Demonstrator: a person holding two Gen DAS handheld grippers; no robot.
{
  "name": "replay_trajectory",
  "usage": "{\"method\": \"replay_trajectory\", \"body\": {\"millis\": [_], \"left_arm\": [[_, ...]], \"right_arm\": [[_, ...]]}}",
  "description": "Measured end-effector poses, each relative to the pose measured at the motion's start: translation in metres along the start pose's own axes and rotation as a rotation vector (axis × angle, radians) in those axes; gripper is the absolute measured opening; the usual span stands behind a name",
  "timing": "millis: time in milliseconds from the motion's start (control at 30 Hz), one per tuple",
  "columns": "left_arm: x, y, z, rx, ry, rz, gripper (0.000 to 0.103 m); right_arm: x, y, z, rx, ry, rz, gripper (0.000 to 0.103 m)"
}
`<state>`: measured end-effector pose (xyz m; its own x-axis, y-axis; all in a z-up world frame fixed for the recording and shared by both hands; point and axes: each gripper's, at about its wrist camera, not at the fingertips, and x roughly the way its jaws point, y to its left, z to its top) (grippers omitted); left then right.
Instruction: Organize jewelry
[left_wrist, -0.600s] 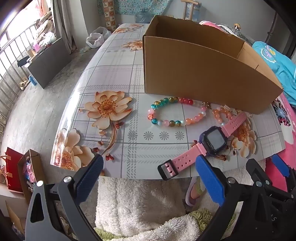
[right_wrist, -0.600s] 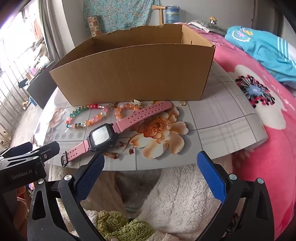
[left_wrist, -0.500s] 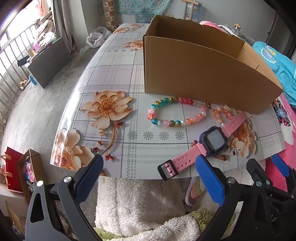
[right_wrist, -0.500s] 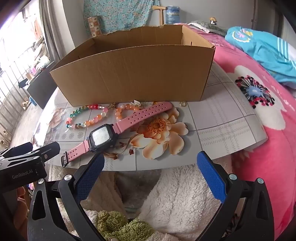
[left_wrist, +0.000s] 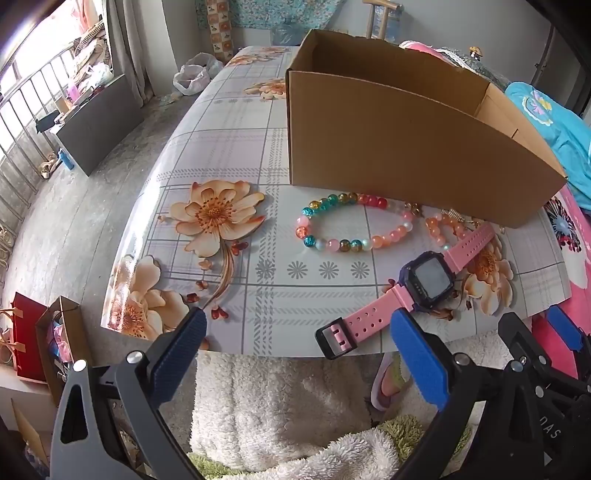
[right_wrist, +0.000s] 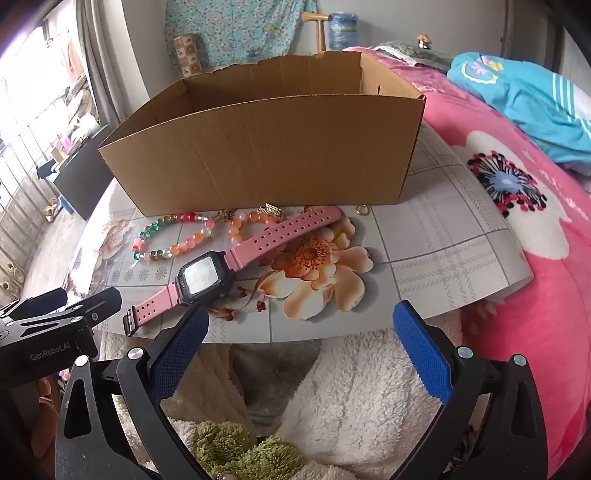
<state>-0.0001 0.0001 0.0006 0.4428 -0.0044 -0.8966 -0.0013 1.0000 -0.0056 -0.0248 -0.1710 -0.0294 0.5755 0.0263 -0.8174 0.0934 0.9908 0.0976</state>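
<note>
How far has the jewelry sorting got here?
Nothing looks sorted yet: what shows of the brown cardboard box is bare. Nothing in hand; left gripper and right gripper are open. Left: pink-strapped watch, multicoloured bead bracelet, orange bead bracelet.

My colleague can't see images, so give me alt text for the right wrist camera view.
The open right gripper hangs at the near edge of a floral-clothed table, holding nothing. On the table lie a pink watch, a multicoloured bead bracelet and smaller trinkets, all in front of an open cardboard box.
</note>
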Motion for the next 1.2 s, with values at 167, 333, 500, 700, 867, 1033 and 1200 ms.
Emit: {"method": "replay_trajectory", "body": {"millis": [167, 333, 500, 700, 867, 1033, 1200], "left_arm": [[0.0001, -0.0002, 0.0001, 0.000, 0.000, 0.002, 0.098], [0.0001, -0.0003, 0.0002, 0.001, 0.001, 0.001, 0.098], [0.0003, -0.0003, 0.0002, 0.001, 0.001, 0.001, 0.098], [0.0005, -0.0004, 0.0004, 0.001, 0.004, 0.001, 0.098], [0.0023, 0.0017, 0.0004, 0.002, 0.005, 0.002, 0.098], [0.0025, 0.0041, -0.0013, 0.000, 0.008, 0.005, 0.098], [0.0061, 0.0054, -0.0090, -0.002, 0.012, 0.009, 0.098]], "right_arm": [[0.0000, -0.0001, -0.0001, 0.001, 0.001, 0.002, 0.096], [0.0012, 0.0018, 0.0001, -0.001, 0.002, 0.003, 0.096], [0.0023, 0.0033, -0.0005, 0.000, 0.003, 0.005, 0.096], [0.0034, 0.0036, -0.0011, 0.001, 0.006, 0.007, 0.096], [0.0034, 0.0023, -0.0015, 0.003, 0.006, 0.009, 0.096], [0.0032, 0.0018, -0.0016, 0.002, 0.005, 0.010, 0.096], [0.0039, 0.0008, -0.0016, -0.001, 0.005, 0.017, 0.096]]}}
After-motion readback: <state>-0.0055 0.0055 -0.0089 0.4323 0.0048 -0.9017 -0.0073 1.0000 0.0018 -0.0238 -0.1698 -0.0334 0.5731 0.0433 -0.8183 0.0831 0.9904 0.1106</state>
